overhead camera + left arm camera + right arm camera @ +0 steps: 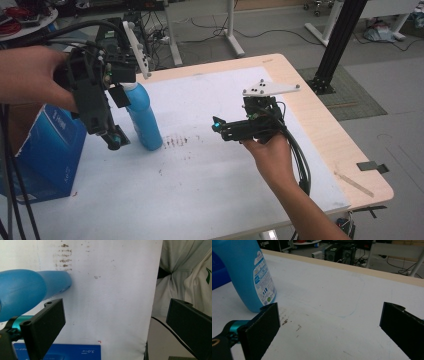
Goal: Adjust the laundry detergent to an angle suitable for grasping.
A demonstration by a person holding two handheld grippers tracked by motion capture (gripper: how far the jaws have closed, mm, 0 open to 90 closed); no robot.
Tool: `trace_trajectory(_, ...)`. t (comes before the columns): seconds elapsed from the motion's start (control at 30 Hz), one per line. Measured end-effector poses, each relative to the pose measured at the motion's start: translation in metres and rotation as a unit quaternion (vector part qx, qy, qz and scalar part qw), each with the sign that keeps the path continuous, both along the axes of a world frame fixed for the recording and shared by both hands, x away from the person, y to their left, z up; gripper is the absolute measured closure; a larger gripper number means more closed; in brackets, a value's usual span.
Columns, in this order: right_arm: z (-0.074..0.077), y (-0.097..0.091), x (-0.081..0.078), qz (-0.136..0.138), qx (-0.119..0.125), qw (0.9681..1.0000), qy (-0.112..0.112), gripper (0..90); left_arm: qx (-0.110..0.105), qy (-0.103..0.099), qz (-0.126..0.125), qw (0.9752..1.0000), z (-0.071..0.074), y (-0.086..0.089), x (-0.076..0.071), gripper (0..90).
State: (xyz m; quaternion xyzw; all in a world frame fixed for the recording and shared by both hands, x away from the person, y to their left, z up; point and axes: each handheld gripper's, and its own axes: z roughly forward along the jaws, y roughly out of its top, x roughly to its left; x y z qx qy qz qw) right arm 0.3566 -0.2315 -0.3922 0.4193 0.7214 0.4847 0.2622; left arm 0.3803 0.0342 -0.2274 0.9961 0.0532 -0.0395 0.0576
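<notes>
Blue bottle [143, 119] upright, just beside left tool [114, 140], untouched

Your left gripper [114, 140]: raised, tilted downward, fingers [45, 325] spread wide. Your right gripper [220, 127]: held level, pointing left, fingers [262, 327] spread wide.

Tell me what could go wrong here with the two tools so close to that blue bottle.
1. The blue bottle stands upright and ungripped; the left tool, open and hanging right beside it, could knock it over.
2. The right tool is also open, pointing at the bottle from across the white mat; if both close in together they may collide.
3. A tipped bottle could roll into the brown stains or hit the blue box.
</notes>
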Motion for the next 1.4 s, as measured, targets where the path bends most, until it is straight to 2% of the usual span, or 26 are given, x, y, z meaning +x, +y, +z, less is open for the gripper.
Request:
trace_trajectory(0.27,0.0,0.023,-0.006,-0.002,-0.009,1.0,-0.003,2.0,0.004,0.003,0.009,0.9999,-0.001,0.012,-0.003,2.3)
trace_trajectory(0.6,0.005,0.055,-0.01,0.001,0.003,0.9999,-0.011,2.0,0.004,0.004,0.019,0.9998,-0.001,0.03,-0.006,2.3)
trace_trajectory(1.0,0.003,0.081,-0.009,0.005,0.0,1.0,0.001,2.0,0.005,0.008,0.025,0.9996,-0.004,0.044,-0.009,2.3)
trace_trajectory(1.4,0.004,0.111,-0.007,0.01,0.002,0.9999,0.0,2.0,0.008,0.009,0.031,0.9994,-0.004,0.056,-0.013,2.3)
